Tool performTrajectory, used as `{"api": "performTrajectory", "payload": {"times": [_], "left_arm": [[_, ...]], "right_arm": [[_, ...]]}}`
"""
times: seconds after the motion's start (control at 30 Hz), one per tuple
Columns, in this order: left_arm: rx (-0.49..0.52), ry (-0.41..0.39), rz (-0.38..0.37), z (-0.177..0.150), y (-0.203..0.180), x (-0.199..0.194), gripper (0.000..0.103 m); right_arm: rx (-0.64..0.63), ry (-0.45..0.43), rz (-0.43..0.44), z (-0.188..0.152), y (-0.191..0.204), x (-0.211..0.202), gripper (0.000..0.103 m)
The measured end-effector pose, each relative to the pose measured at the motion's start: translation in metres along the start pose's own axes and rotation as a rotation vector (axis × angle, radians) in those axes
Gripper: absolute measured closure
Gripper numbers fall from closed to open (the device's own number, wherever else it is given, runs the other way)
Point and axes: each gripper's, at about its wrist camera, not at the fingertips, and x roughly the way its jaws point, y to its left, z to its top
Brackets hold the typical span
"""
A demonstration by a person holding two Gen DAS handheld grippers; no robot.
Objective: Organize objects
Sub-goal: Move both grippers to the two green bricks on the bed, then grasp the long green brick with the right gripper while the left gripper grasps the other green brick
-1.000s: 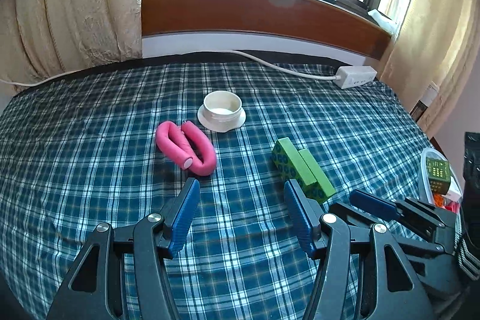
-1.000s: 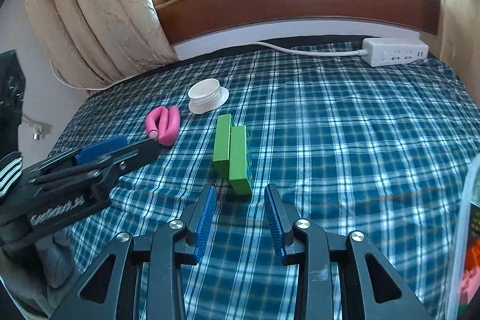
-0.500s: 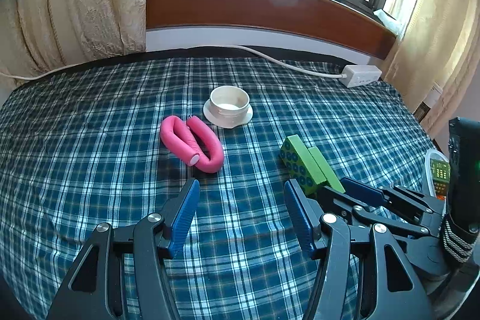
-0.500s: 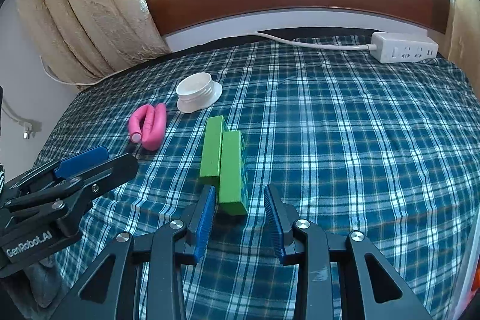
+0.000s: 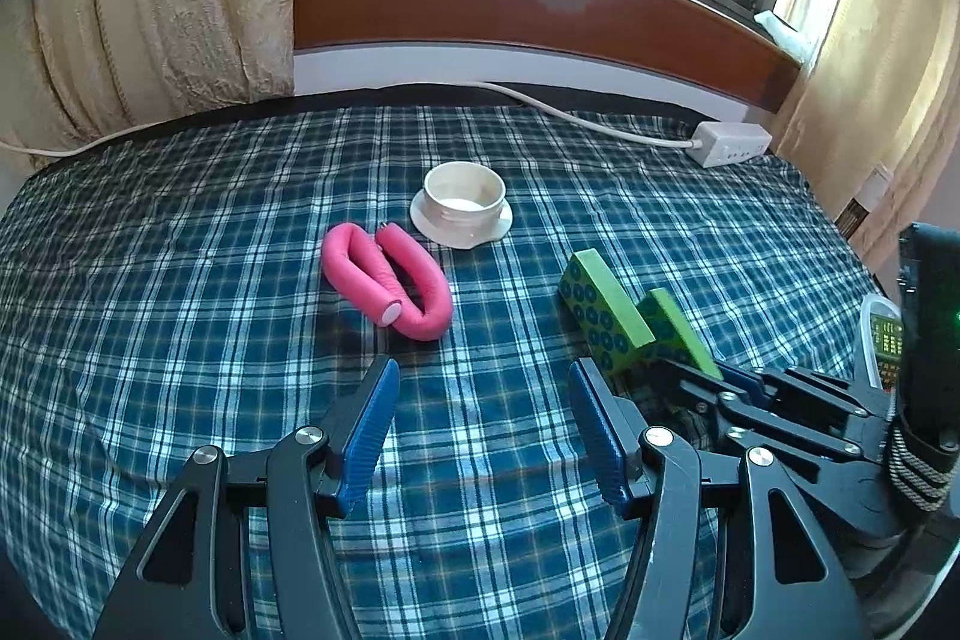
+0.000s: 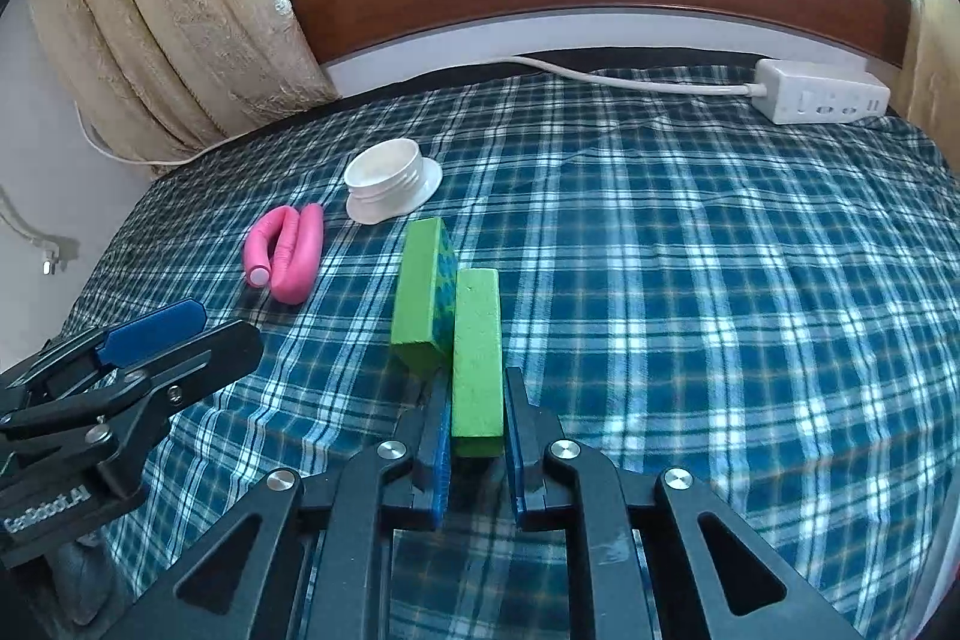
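Right wrist view, right gripper (image 6: 477, 415) low, level, clamping green block (image 6: 477, 340)

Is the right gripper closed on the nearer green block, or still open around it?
Shut on it: the right gripper has both blue pads pressed against the sides of the nearer green block, with no gap visible.

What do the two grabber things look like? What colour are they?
Both the left gripper and right gripper are black, jointed frames with silver round bolts. Their fingers wear ribbed blue pads. The left one carries white lettering on its side.
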Motion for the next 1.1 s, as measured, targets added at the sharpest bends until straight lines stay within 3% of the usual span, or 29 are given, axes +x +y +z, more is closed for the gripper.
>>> {"api": "performTrajectory", "payload": {"times": [0.53,0.8,1.1], "left_arm": [[0.066,0.039,-0.017,0.020,-0.050,0.022,0.043],[0.058,0.065,0.026,0.029,-0.062,0.050,0.045],[0.052,0.098,0.049,0.031,-0.063,0.074,0.072]], "right_arm": [[0.037,-0.108,-0.054,-0.028,-0.032,-0.063,0.088],[0.057,-0.167,-0.065,-0.038,-0.041,-0.089,0.088],[0.094,-0.201,-0.069,-0.053,-0.054,-0.106,0.088]]}}
